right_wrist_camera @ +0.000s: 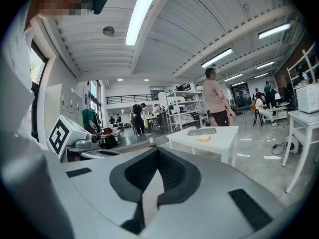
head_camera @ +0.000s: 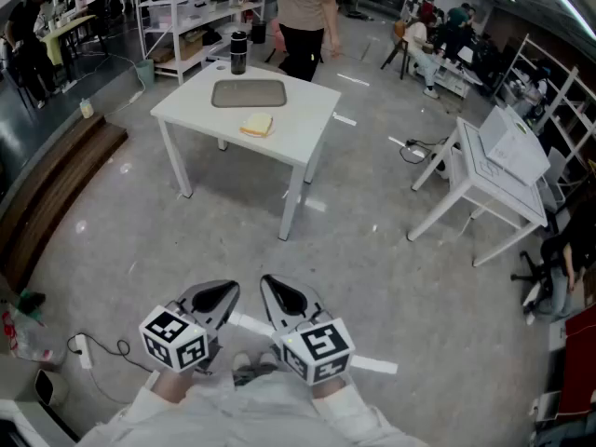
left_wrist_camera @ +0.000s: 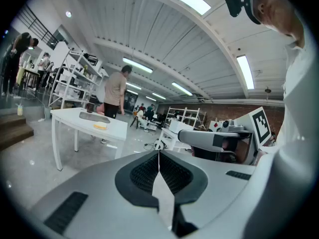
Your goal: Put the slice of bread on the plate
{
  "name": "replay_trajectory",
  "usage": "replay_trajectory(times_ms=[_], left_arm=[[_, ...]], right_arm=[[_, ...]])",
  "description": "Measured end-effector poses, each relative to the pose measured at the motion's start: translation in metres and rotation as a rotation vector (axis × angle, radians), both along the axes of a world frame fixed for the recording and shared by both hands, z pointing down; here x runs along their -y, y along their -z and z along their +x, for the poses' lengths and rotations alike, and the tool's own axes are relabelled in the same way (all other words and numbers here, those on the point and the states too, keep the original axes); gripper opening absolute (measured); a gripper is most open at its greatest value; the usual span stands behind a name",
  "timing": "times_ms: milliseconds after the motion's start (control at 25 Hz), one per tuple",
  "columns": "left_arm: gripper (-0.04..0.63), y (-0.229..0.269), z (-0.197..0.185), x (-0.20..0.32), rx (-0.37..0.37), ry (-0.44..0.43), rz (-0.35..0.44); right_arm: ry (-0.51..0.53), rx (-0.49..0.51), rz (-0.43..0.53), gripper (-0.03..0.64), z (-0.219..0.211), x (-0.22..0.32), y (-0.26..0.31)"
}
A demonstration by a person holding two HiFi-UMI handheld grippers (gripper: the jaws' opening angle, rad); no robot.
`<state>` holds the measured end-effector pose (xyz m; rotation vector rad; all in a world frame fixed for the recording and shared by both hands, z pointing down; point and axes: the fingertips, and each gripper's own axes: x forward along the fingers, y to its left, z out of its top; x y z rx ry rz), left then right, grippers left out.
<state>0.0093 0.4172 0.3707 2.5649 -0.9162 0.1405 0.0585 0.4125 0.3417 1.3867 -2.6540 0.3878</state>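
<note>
My left tongs (head_camera: 222, 296) and right tongs (head_camera: 279, 295) sit side by side close to my body, each pinched fully together on nothing (pads meeting). Far ahead across the floor stands the white table (head_camera: 307, 138). The slice of bread (head_camera: 257, 125) lies on it, just beside the near edge of the grey plate (head_camera: 249, 93). A dark cup (head_camera: 238, 52) stands at the table's far edge.

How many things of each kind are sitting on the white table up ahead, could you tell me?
slice of bread: 1
grey plate: 1
black bottle: 1
Total: 3
</note>
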Motion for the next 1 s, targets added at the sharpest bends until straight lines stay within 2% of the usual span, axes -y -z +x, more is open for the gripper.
replay_trajectory(times_ms=[360, 680, 1000], left_arm=[[0.012, 0.004, -0.005, 0.003, -0.027, 0.012, 0.004], [0.012, 0.005, 0.007, 0.0, -0.027, 0.005, 0.007], [0.012, -0.005, 0.028, 0.002, -0.056, 0.025, -0.026]], right_arm=[[-0.006, -0.01, 0.004, 0.015, 0.0, 0.004, 0.002], [-0.002, -0.036, -0.01, 0.014, 0.008, 0.002, -0.006], [0.045, -0.005, -0.079, 0.015, 0.024, 0.003, -0.023]])
